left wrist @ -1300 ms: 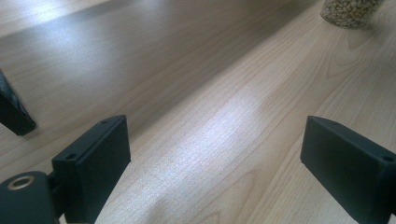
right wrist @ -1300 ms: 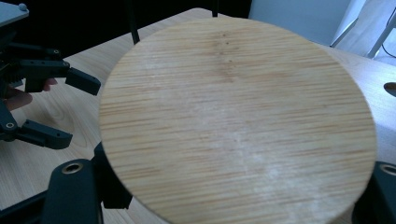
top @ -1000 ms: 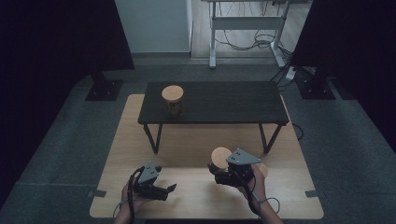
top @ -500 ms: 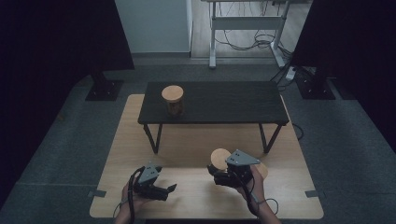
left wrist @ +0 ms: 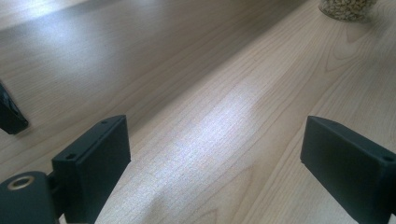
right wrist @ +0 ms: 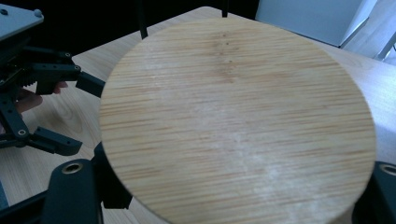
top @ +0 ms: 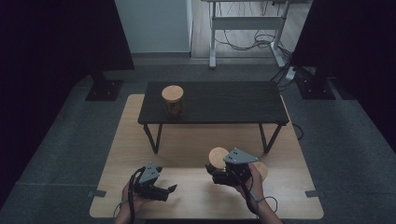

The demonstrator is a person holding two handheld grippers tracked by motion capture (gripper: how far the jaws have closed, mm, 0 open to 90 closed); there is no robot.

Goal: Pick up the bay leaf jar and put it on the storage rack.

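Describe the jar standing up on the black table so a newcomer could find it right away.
Find the low black table standing on the pale wooden board. Near its left end stands a jar with a round wooden lid. Unlike the lidded jar at the right hand-held gripper, nothing grips this one.

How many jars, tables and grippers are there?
Jars with wooden lids: 2, one on the black table, one in the right gripper
Tables: 1, the black table
Grippers: 2, the left gripper and the right gripper
Total: 5
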